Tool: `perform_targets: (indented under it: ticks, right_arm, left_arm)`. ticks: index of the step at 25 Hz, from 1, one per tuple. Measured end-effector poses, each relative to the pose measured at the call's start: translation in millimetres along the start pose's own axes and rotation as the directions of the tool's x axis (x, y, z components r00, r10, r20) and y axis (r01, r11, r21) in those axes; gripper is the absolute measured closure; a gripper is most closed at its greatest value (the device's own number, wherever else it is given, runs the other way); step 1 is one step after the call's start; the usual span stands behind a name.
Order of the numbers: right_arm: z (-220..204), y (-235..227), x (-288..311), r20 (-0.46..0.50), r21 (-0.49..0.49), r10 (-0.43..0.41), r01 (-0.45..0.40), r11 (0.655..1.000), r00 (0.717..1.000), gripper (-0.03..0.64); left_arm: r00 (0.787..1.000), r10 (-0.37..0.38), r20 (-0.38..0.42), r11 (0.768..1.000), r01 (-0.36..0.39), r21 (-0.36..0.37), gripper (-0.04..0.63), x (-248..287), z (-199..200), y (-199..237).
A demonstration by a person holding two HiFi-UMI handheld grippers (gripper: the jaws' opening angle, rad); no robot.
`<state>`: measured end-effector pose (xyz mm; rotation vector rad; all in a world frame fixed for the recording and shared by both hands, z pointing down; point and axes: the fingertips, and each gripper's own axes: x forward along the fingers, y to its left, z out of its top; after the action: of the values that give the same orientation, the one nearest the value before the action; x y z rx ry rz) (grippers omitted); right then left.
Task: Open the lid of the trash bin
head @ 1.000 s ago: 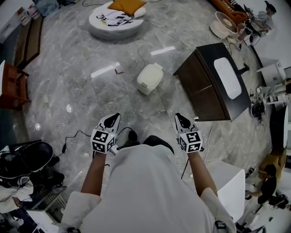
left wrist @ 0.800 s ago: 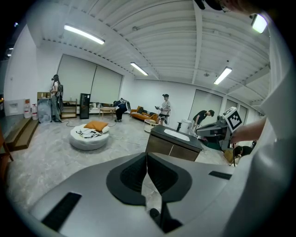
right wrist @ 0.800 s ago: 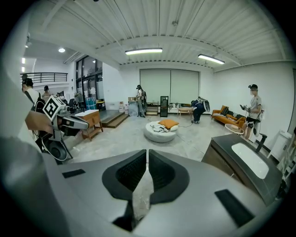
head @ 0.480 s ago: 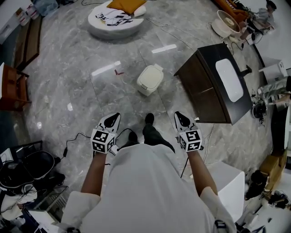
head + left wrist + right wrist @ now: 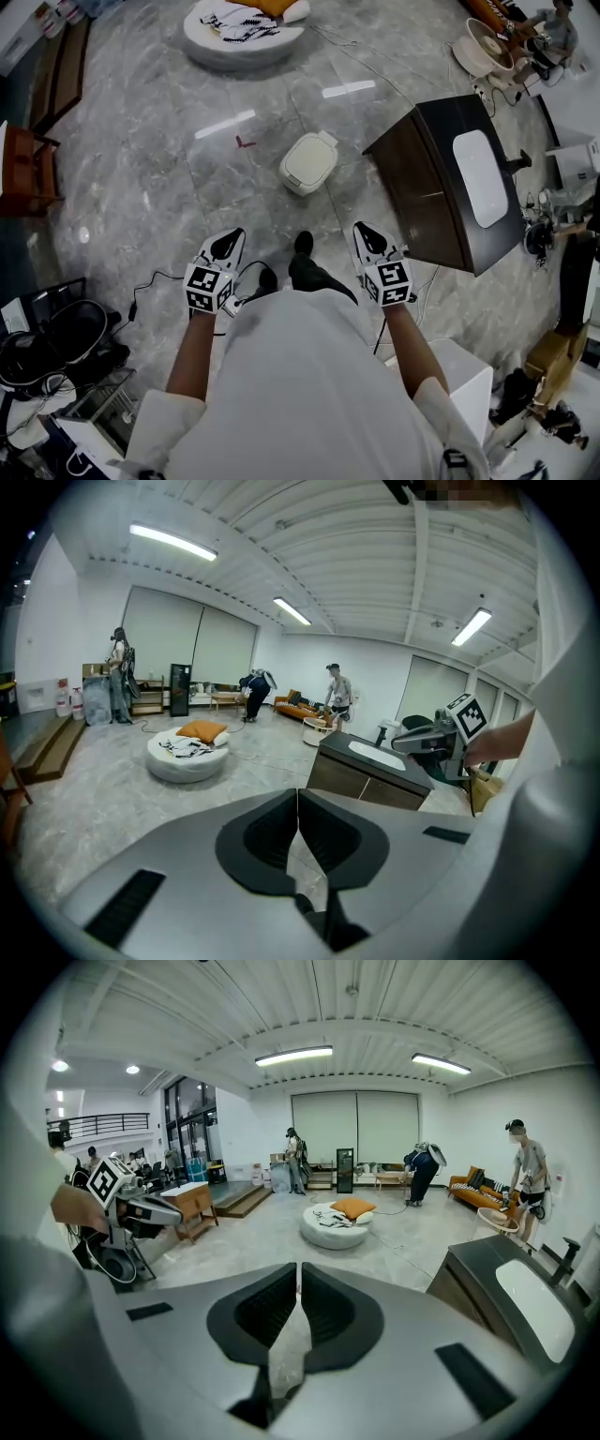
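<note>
A small cream trash bin [image 5: 308, 162] with its lid down stands on the grey marble floor, ahead of me and between my two hands. My left gripper [image 5: 228, 241] is held low at the left, well short of the bin, its jaws shut with nothing between them. My right gripper [image 5: 367, 234] is level with it at the right, also shut and empty. Neither gripper view shows the bin: the left gripper [image 5: 298, 810] and right gripper [image 5: 299, 1288] look out over the room.
A dark cabinet [image 5: 441, 186] with a white basin stands right of the bin. A round white cushion seat [image 5: 242, 33] lies far ahead. A black cable [image 5: 155, 278] trails on the floor at my left. A white box [image 5: 464, 375] sits at my right side.
I have stepped forward: the bin and cabinet have come slightly nearer, and one foot shows ahead of me. Both grippers keep the same shut pose.
</note>
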<state>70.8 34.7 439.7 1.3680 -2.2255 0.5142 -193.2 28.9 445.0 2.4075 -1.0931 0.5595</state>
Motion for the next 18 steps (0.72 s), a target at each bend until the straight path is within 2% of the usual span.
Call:
perform_targets:
  ticks: [12, 18]
  right_arm:
    - [-1.8, -62.2, 57.0, -0.024, 0.034, 0.080, -0.079, 0.996, 0.996, 0.581]
    - [-6.6, -85.8, 76.3, -0.046, 0.044, 0.101, -0.099, 0.994, 0.994, 0.581]
  left_arm:
    - [0.995, 0.039, -0.088, 0.999, -0.038, 0.008, 0.577, 70.2, 18.9, -1.0]
    - [0.990, 0.030, -0.140, 0.999, -0.026, 0.030, 0.577, 106.4, 23.0, -6.7]
